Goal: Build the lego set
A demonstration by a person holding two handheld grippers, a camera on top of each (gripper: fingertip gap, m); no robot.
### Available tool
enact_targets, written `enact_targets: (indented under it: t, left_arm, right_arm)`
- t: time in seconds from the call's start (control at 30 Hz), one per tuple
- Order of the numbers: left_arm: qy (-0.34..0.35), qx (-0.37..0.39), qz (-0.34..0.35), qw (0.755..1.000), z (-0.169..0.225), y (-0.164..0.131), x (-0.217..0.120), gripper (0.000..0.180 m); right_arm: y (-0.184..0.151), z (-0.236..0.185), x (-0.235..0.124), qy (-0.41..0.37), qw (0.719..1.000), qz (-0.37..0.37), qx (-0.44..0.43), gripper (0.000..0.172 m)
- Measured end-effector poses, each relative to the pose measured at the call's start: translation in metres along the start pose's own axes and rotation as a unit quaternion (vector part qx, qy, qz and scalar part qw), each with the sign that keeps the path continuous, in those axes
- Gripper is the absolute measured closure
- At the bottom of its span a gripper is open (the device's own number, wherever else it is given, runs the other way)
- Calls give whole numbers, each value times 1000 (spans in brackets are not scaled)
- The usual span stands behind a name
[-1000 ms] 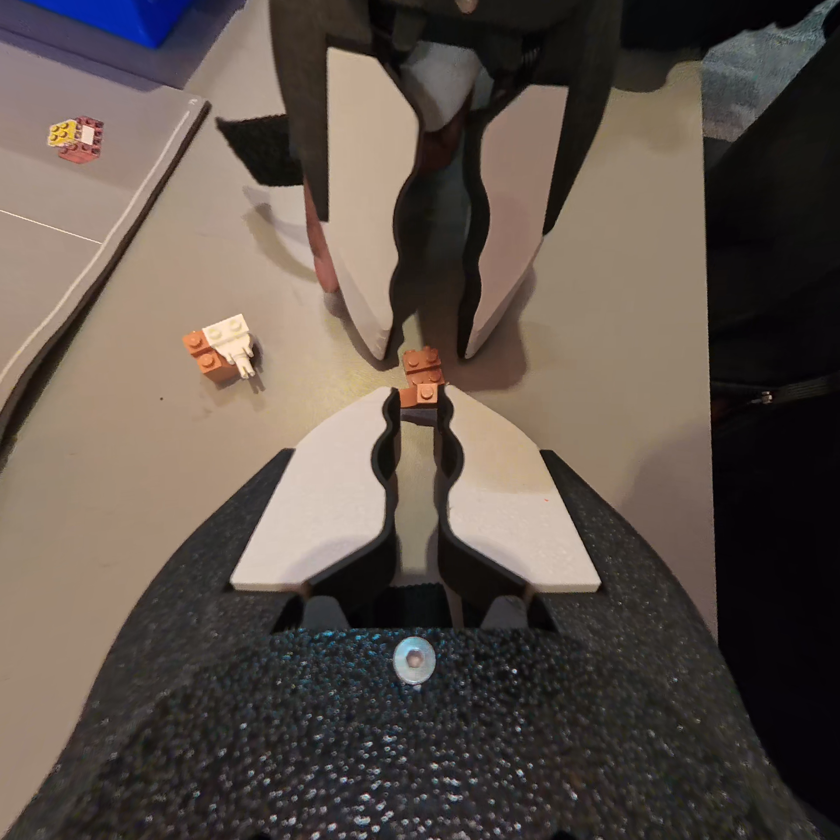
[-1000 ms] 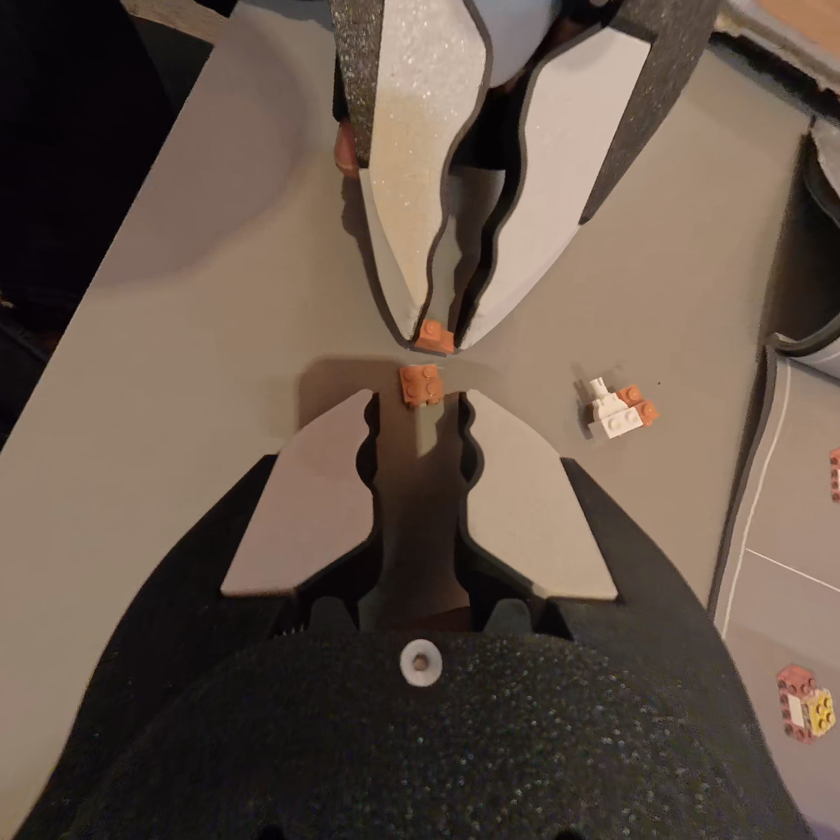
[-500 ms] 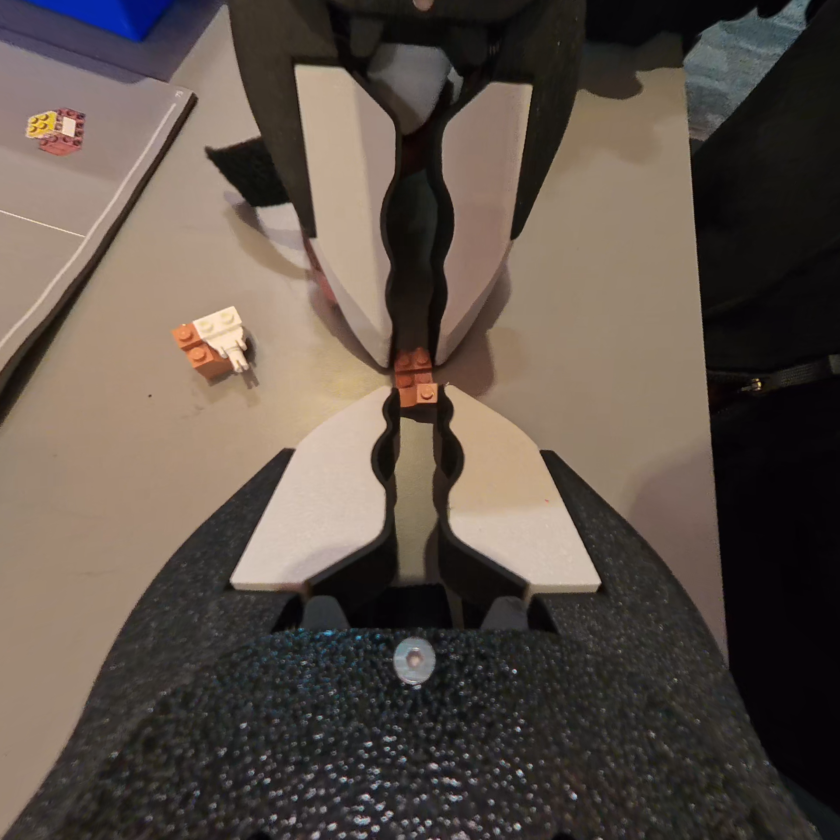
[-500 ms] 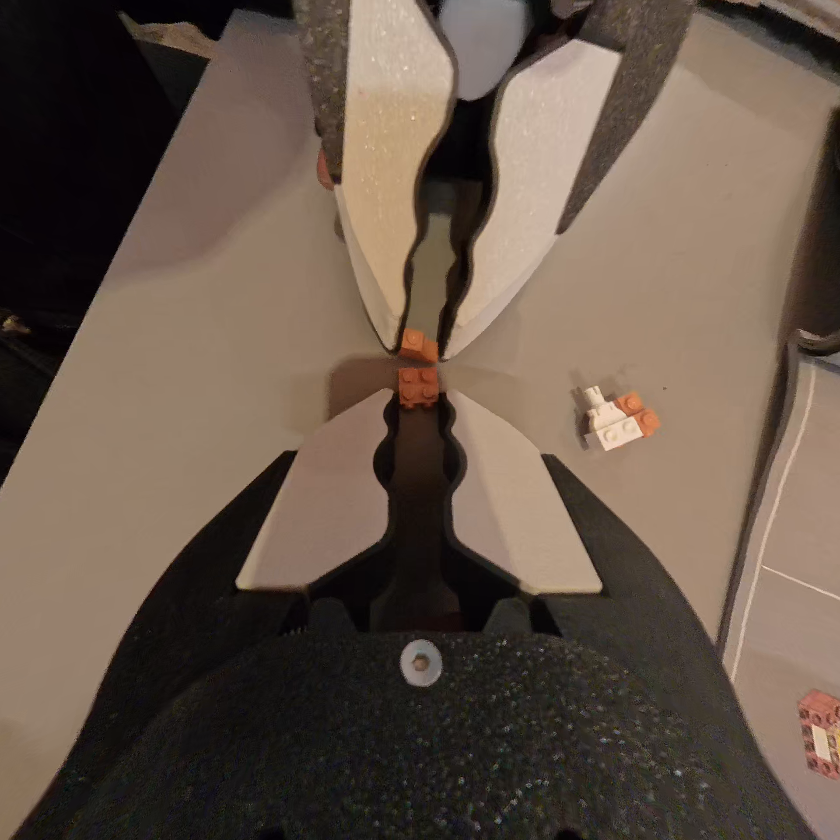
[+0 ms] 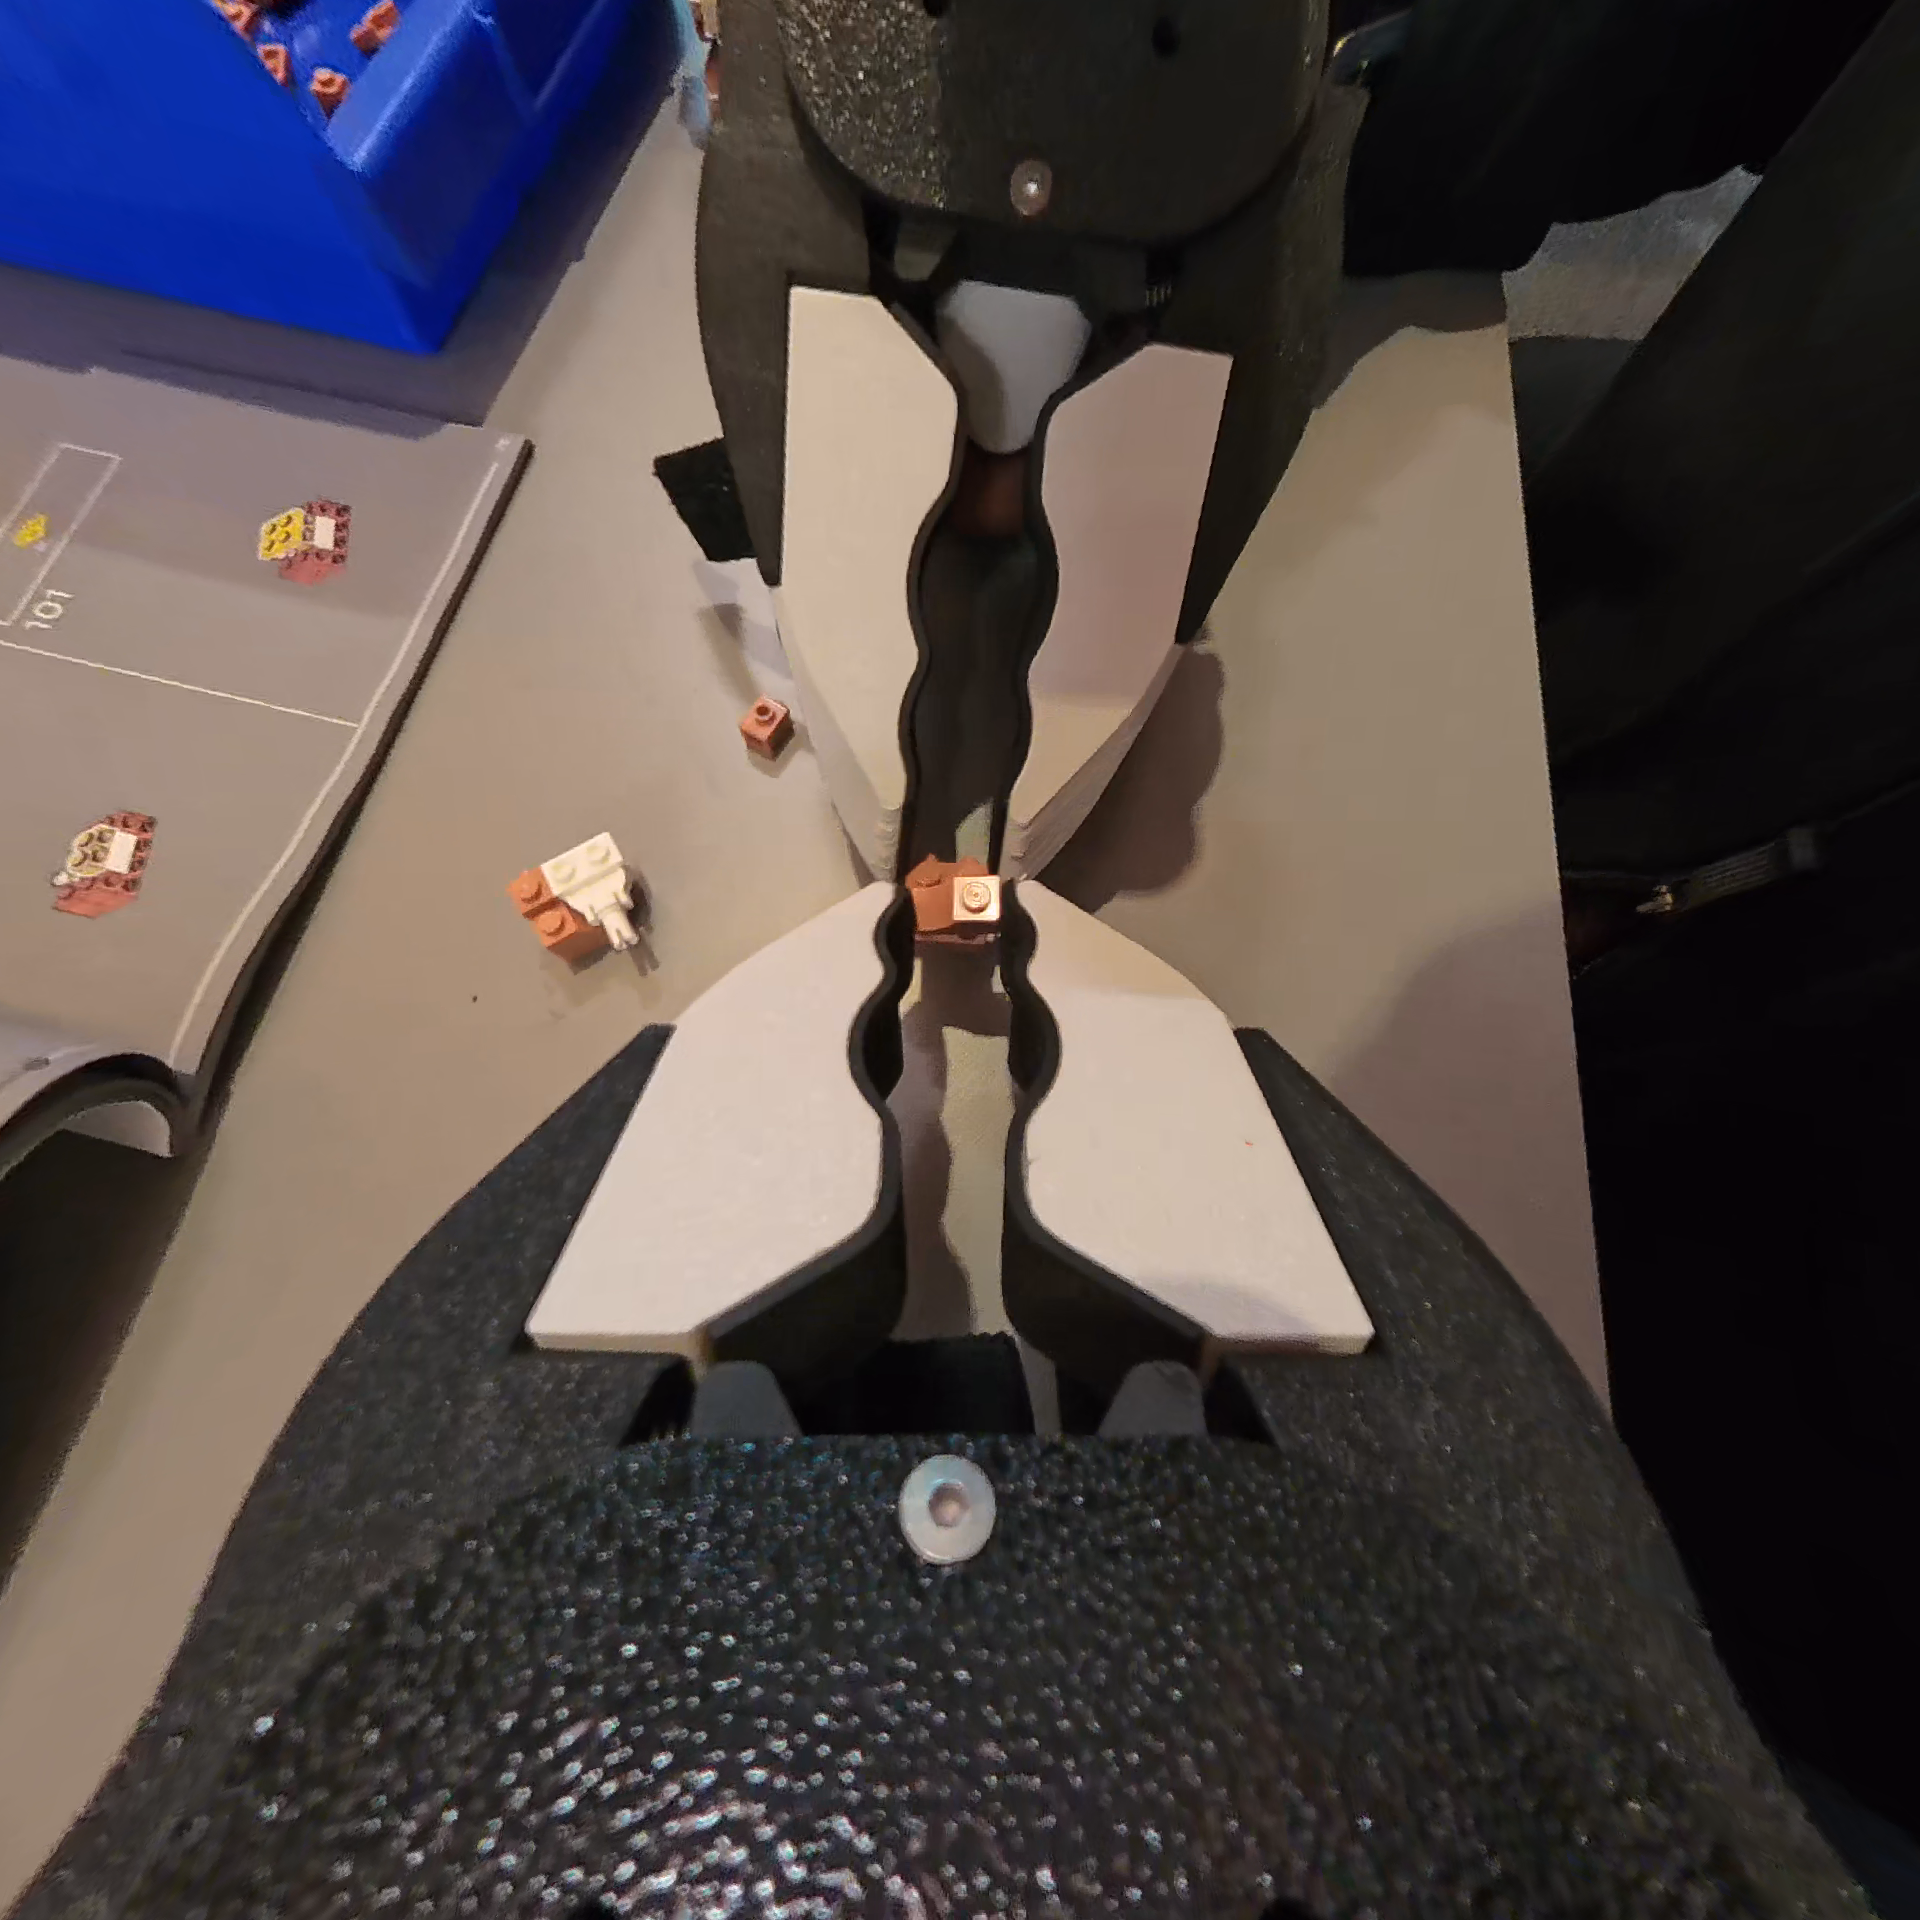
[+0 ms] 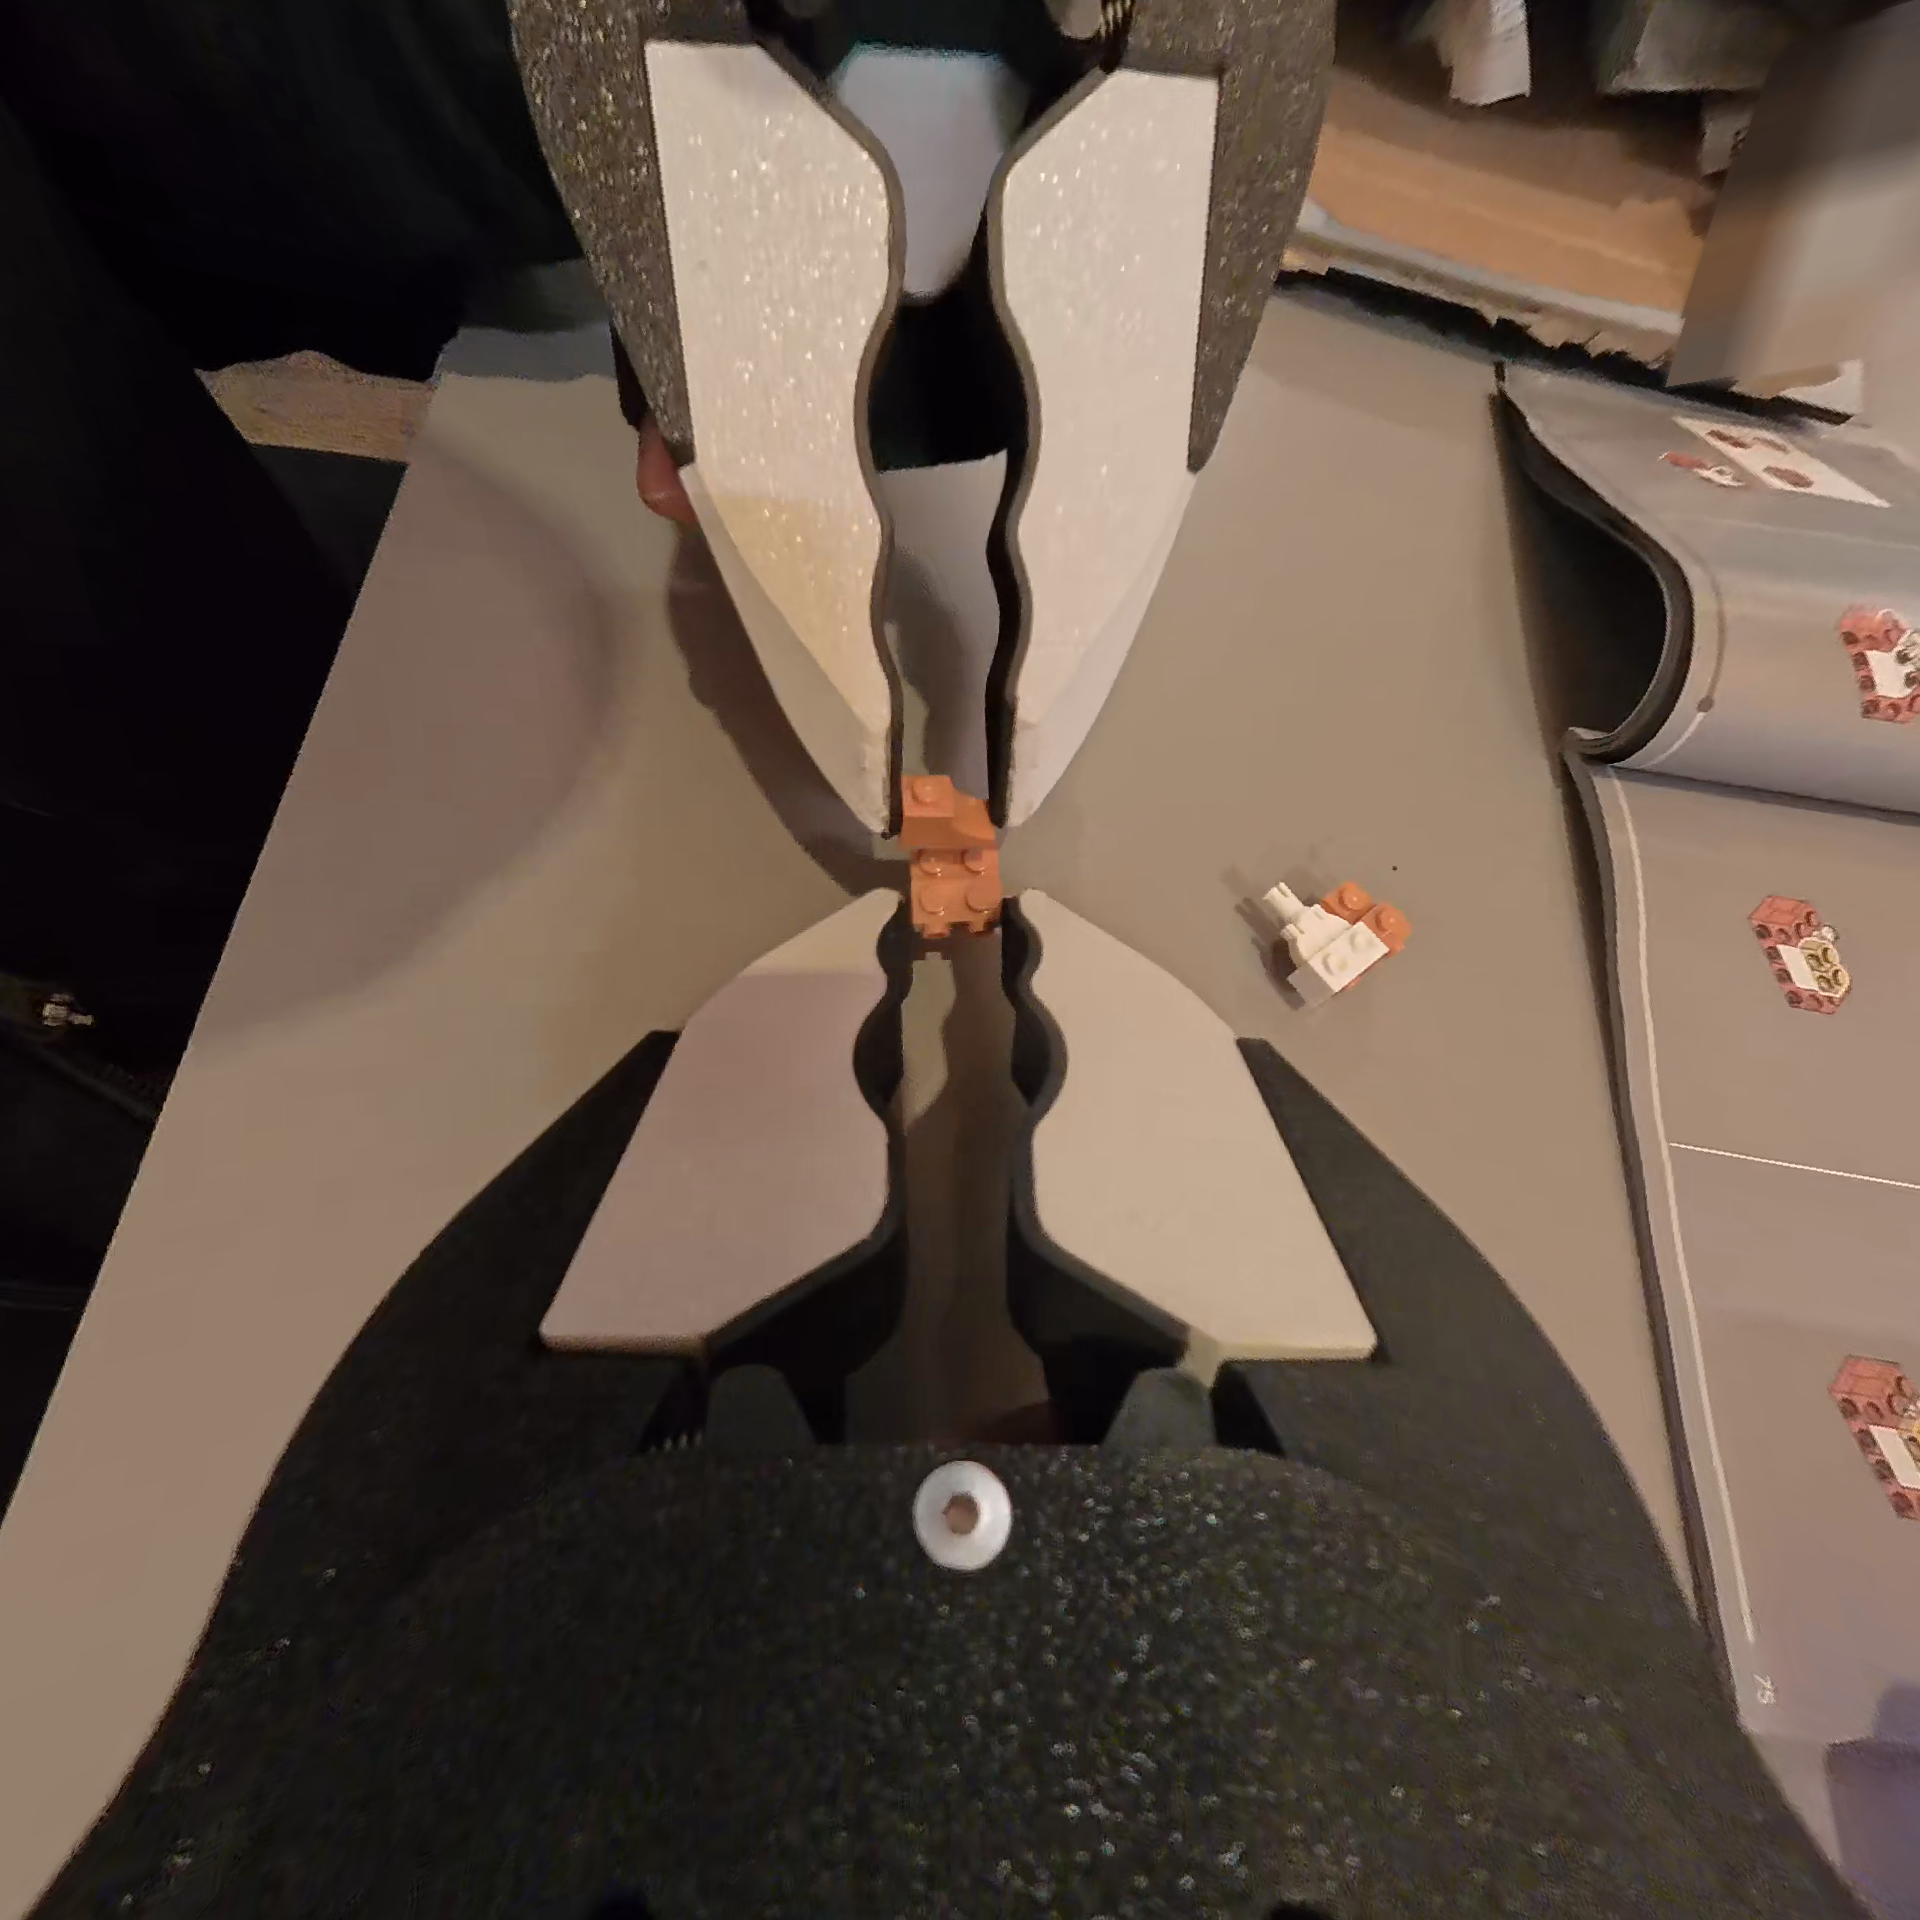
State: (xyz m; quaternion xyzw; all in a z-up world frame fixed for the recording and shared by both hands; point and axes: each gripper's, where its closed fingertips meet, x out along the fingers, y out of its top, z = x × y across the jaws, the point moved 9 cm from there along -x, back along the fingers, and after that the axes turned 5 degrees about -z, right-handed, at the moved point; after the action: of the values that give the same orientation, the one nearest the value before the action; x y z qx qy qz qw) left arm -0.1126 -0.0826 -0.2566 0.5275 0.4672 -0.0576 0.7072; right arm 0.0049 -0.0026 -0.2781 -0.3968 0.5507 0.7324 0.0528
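Left tool point(image 5: 956, 906) grips orange brick point(image 5: 954, 908); table edge point(image 5: 1527, 727) near right.

A small white-and-orange brick assembly point(image 5: 579, 900) lies on the grey tabletop point(image 5: 436, 1039), with a lone brown brick point(image 5: 767, 721) nearby. An open instruction booklet point(image 5: 208, 665) lies beside them, below a blue bin point(image 5: 208, 156) of bricks.

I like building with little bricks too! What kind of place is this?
Probably a brick-building worktable. An open instruction booklet lies on the grey table, a blue bin holds more small bricks, and a brown-and-white brick piece sits loose. Each hand-held gripper pinches a brown brick.
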Motion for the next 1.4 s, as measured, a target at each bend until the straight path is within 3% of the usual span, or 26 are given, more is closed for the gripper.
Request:
enact_targets:
  t: [0.4,1.4]
  left_arm:
    - [9,2,-47,999,2,9,3,165]
    - [17,9,-49,999,5,7,3,163]
  right_arm:
    - [0,-3,-4,-10,1000,24,-16,156]
    - [1,-4,-7,-11,999,46,-22,156]
